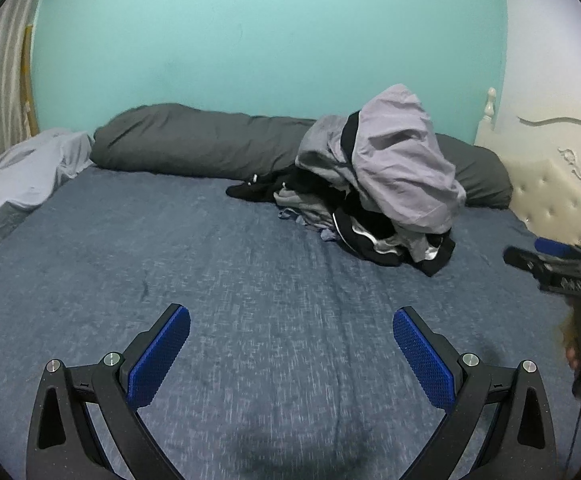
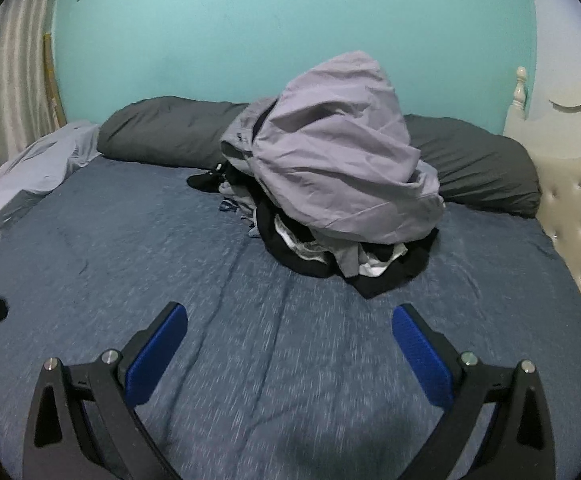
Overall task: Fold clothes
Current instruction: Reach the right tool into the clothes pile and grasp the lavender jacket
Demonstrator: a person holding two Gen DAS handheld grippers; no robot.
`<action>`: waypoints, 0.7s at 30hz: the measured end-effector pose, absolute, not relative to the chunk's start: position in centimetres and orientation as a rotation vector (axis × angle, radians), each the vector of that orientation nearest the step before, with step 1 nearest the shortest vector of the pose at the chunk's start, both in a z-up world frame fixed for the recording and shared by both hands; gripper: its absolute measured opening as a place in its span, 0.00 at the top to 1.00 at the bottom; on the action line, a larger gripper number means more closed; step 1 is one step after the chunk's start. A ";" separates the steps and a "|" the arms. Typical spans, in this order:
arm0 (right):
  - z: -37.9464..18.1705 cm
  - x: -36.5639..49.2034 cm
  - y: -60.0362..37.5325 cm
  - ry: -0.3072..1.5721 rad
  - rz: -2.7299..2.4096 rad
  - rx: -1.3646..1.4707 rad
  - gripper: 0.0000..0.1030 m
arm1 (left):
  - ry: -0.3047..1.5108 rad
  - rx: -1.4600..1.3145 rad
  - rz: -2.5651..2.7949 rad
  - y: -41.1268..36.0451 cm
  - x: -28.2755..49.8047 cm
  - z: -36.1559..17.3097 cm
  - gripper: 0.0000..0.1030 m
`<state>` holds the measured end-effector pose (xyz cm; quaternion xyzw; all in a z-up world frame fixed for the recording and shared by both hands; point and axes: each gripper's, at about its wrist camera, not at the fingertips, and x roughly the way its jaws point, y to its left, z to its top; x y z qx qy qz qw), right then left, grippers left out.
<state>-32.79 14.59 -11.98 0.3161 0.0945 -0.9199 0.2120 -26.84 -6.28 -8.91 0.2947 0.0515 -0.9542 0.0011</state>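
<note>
Both tools, left tool point(image 1: 291, 344) and right tool point(image 2: 289, 342), are hanging wide open and empty over the bed point(image 2: 130, 248). We are judging the lilac top garment point(image 2: 338, 152) on the clothes pile point(image 2: 330, 248) ahead best pinched at one edge.

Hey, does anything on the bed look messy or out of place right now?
Yes. The clothes pile sits in an unfolded heap near the dark bolster, a lilac garment draped on top. Both tongs are open and empty.
</note>
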 end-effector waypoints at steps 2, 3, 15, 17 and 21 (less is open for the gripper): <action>-12.8 -35.2 13.9 0.271 -2.559 0.884 0.00 | 0.184 0.947 -3.005 -6.5 -28.3 -9.9 0.00; -13.2 -36.4 13.5 0.278 -2.563 0.882 0.00 | 0.189 0.955 -3.003 -6.6 -28.9 -10.3 0.00; -18.1 -47.3 8.1 0.361 -2.597 0.907 0.00 | 0.214 0.954 -2.989 -8.2 -33.7 -14.5 0.00; -18.5 -48.4 7.1 0.395 -2.608 0.900 0.00 | 0.231 0.966 -2.987 -8.5 -34.3 -15.2 0.00; -19.7 -51.2 5.5 0.438 -2.640 0.910 0.03 | 0.271 1.006 -2.973 -9.1 -35.2 -16.6 0.00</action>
